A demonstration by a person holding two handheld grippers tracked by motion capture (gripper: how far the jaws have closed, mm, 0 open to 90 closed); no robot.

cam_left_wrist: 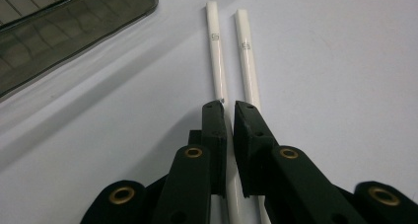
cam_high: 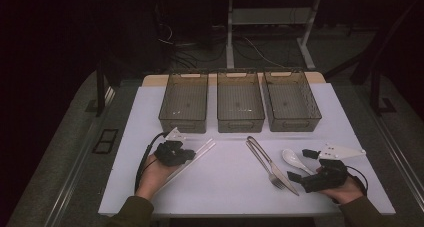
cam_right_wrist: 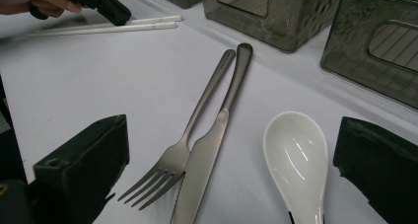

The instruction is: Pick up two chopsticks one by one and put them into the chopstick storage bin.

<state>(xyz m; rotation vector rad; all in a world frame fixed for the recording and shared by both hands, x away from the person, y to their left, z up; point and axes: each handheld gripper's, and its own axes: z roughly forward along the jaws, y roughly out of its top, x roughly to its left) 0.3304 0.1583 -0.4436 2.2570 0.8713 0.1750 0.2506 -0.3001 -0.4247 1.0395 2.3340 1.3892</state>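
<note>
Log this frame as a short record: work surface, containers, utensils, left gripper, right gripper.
surface: white table
containers: three dark see-through bins in a row at the far side
utensils: two white chopsticks side by side; fork and knife touching; white spoon beside them
left gripper: shut on one chopstick, the other lies just outside its jaws
right gripper: open, jaws wide, with fork, knife and spoon lying ahead of them

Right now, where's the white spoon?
In the high view the spoon lies right of centre on the table, between the knife and the right gripper.
</note>
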